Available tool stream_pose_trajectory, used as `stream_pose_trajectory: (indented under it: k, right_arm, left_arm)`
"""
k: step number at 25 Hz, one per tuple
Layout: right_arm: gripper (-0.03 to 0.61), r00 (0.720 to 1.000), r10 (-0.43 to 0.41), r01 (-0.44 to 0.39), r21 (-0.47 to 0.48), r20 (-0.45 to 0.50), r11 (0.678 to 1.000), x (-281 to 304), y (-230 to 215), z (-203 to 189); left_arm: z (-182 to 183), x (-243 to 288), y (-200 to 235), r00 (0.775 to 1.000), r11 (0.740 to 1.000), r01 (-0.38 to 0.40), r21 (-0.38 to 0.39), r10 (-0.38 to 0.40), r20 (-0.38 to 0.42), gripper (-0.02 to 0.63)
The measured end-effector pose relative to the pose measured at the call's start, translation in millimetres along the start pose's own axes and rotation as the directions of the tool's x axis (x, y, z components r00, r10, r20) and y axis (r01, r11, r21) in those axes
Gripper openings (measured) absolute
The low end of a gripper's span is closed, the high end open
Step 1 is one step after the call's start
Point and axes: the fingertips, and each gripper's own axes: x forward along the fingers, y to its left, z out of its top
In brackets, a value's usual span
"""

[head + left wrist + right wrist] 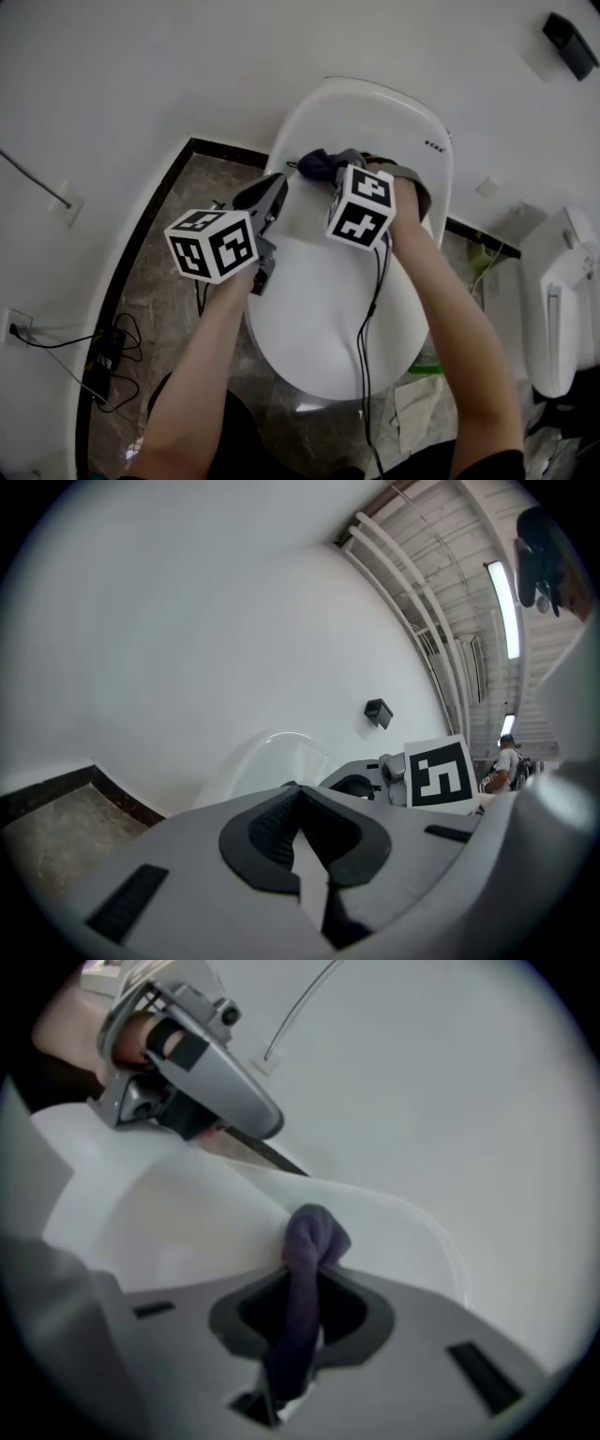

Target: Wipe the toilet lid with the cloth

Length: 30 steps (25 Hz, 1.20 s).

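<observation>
The white toilet lid (323, 309) is closed, and both grippers hover over its rear part. My right gripper (323, 167) is shut on a dark purple cloth (315, 164), which bunches out past the jaws against the back of the lid. In the right gripper view the cloth (309, 1241) runs up between the shut jaws of that gripper (302, 1279), with the lid (178, 1222) just beyond. My left gripper (278, 183) sits at the lid's left rear edge, shut and holding nothing. In its own view the left gripper (300, 794) shows its jaws closed together, with the lid (272, 761) beyond.
A white wall rises right behind the toilet, with a black box (569, 42) mounted high on the right. Dark marble floor (178, 234) flanks the bowl. Cables and a power strip (103, 356) lie at left. Another white fixture (561, 300) stands at right.
</observation>
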Motion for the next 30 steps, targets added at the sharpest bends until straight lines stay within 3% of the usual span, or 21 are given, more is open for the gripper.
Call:
stream_pose_trajectory:
  k: [5,12,30]
  right_arm:
    - [0.072,0.999,0.024,-0.024,-0.011,-0.039,1.0,14.4,-2.1,-3.5]
    - [0.072,0.996,0.056,-0.058,-0.03,-0.062,0.998,17.7,7.5,-1.5]
    - [0.072,0.998,0.054,-0.055,-0.103,-0.012,0.993,-14.6,43.2,24.7]
  left_arm:
    - [-1.6,-0.7,7.3,1.0,1.0,0.009,-0.011,-0.009,-0.01,0.012]
    - [-2.3,-6.6,28.5,1.0,0.993,-0.008,-0.118,0.01,0.012,0.014]
    - [-4.4,-10.3,31.6,1.0,0.994,-0.013,-0.112,0.013,-0.004,0.012]
